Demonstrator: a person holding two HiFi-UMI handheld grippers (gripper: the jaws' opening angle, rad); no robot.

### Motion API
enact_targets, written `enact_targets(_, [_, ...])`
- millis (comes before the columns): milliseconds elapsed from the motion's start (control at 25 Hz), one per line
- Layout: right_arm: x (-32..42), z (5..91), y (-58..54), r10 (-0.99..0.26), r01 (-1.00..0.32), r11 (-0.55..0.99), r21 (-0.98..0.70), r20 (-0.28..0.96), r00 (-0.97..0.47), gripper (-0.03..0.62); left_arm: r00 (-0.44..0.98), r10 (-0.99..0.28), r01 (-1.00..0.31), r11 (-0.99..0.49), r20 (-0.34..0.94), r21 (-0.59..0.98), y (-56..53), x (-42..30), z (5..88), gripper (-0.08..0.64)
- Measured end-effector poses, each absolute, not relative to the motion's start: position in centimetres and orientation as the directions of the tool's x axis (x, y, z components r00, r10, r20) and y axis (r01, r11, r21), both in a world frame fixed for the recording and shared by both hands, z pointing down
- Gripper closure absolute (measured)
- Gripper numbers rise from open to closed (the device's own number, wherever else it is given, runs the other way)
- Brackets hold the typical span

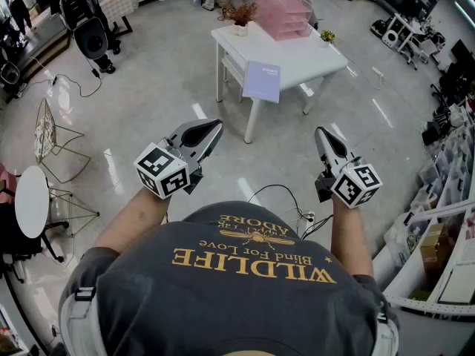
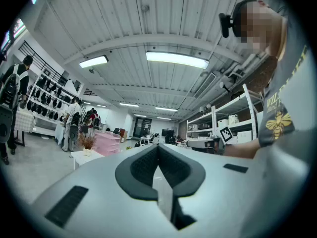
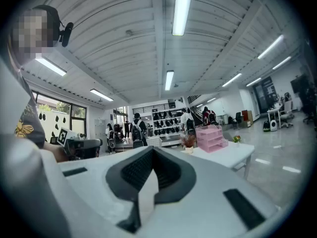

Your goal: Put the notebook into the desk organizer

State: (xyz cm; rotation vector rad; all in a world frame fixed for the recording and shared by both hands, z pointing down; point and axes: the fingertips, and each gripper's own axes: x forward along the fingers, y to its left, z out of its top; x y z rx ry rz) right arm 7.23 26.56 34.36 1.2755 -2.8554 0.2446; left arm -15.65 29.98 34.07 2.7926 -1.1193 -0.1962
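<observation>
A lavender notebook (image 1: 261, 81) lies at the near edge of a white table (image 1: 312, 58), overhanging it a little. A pink tiered desk organizer (image 1: 283, 13) stands at the table's far side; it also shows small and distant as the organizer (image 2: 106, 144) and the organizer (image 3: 211, 138). Both grippers are held in front of the person, well short of the table. My left gripper (image 1: 215, 127) (image 2: 158, 147) is shut with nothing in it. My right gripper (image 1: 320, 133) (image 3: 152, 149) is likewise shut and empty.
A pot of dried flowers (image 1: 239, 15) and a small plant (image 1: 326, 36) stand on the table. A wire chair (image 1: 52, 139) and round white side table (image 1: 31, 199) are at left, shelving (image 1: 445, 221) at right, cables (image 1: 289, 199) on the floor.
</observation>
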Motion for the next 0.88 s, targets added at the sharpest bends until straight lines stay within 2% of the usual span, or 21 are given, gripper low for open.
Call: enact_targets(880, [10.5, 34.0, 26.1, -0.728, -0.727, 0.668, -0.157, 0.065, -0.683, 0.592, 0.695, -0.718, -0.705, -0.692, -0.045, 0.153, 29.6, -13.1, 33.9, 0.558])
